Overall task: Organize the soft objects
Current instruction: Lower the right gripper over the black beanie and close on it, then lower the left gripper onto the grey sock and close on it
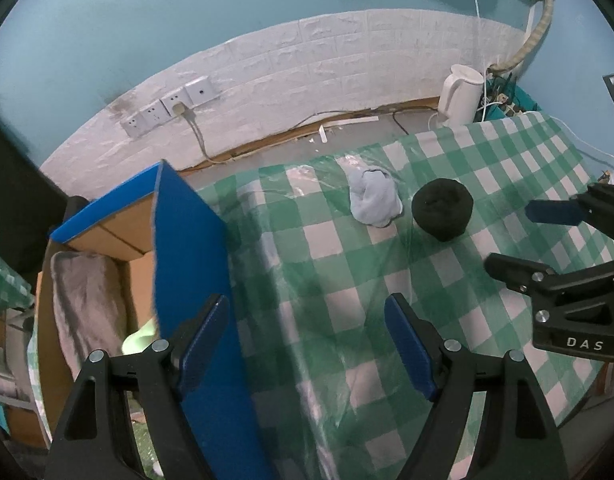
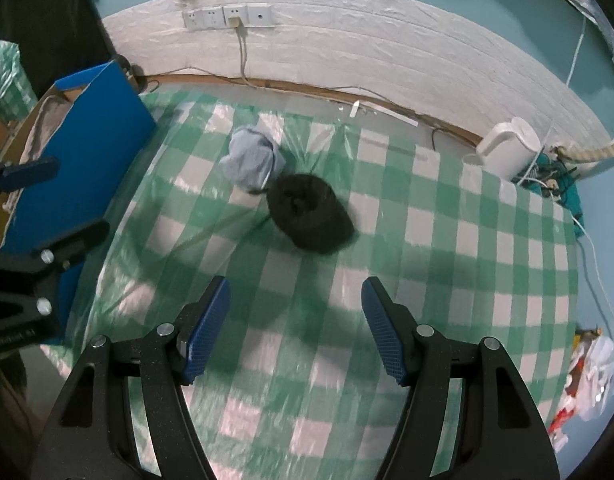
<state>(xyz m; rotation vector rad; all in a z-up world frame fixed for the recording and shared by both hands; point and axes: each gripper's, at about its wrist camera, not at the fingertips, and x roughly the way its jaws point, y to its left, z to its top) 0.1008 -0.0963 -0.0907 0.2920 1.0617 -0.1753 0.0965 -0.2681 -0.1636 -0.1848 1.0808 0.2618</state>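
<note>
My right hand-held gripper (image 2: 296,330), wide and empty, faces the black roll (image 2: 307,216): light, soft, compressible, so I pinch across its middle.

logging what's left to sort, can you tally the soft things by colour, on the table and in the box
black bundle on the table: 1
light blue bundle on the table: 1
grey cloth in the box: 1
pale green item in the box, mostly hidden: 1
total: 4
</note>
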